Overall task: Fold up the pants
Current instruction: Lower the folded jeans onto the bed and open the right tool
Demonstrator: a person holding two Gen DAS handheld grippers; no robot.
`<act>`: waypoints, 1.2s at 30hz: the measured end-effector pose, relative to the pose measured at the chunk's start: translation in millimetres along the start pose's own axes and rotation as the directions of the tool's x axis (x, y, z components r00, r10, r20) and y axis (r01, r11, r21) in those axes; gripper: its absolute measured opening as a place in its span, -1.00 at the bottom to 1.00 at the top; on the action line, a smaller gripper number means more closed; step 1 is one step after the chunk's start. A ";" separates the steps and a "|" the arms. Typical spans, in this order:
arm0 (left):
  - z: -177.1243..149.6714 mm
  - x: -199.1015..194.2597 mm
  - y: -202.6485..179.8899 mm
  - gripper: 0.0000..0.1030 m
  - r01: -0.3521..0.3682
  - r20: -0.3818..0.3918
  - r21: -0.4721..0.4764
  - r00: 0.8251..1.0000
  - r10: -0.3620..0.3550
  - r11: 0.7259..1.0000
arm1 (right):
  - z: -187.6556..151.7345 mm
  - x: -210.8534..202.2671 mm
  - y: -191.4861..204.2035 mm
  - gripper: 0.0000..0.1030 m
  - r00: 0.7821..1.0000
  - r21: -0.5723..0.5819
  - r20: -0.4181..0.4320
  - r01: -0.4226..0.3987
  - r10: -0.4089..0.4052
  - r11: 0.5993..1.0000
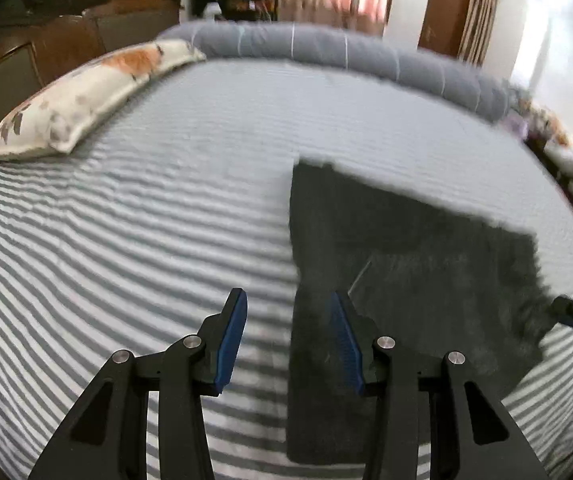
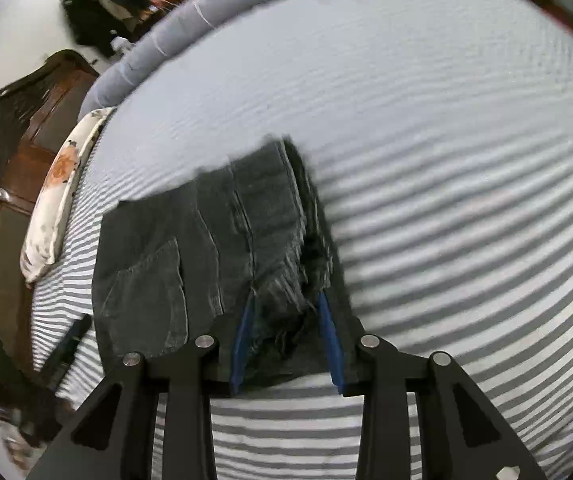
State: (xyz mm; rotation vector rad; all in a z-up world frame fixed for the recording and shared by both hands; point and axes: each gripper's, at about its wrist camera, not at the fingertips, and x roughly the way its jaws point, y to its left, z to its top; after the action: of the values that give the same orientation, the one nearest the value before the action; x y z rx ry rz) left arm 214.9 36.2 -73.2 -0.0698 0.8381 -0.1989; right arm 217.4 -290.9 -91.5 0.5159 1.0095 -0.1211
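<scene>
folded pants [image 2: 214, 248] lengthwise along stripes

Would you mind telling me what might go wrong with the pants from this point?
The right gripper is open with the frayed hem of the dark pants between its fingers; closing could catch only some layers and pull the stack apart. The left gripper straddles the pants' edge over the striped sheet, so it might pinch the sheet too.
</scene>
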 end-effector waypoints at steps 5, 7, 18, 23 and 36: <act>35.0 16.2 -11.1 -0.08 0.060 0.027 0.100 0.998 -0.063 0.993 | 32.4 13.4 38.2 -0.39 1.000 -0.175 0.023 0.022 -0.018 0.984; 47.2 36.0 -16.9 -0.08 0.085 -0.012 0.120 0.996 -0.085 0.989 | 42.4 22.0 46.9 -0.39 0.999 -0.215 0.032 0.038 -0.032 0.976; 70.4 136.4 -5.1 -0.03 0.128 -0.232 0.018 0.965 -0.121 0.992 | 64.1 91.6 41.1 -0.45 0.992 -0.275 -0.057 0.090 -0.110 0.957; 61.4 101.2 -20.7 -0.03 0.086 -0.202 0.102 0.977 -0.064 0.991 | 50.9 65.9 38.0 -0.38 0.996 -0.259 -0.043 0.066 -0.080 0.964; -37.3 17.8 -32.4 -0.03 0.071 -0.263 0.223 0.965 -0.010 0.972 | -28.0 22.6 -18.9 0.04 1.000 -0.099 -0.006 0.022 -0.023 0.995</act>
State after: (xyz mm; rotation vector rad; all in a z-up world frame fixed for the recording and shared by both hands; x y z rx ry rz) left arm 194.0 1.5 -106.6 0.1617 1.0710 -0.3494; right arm 201.5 -291.3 -128.9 0.4152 1.0234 -0.0885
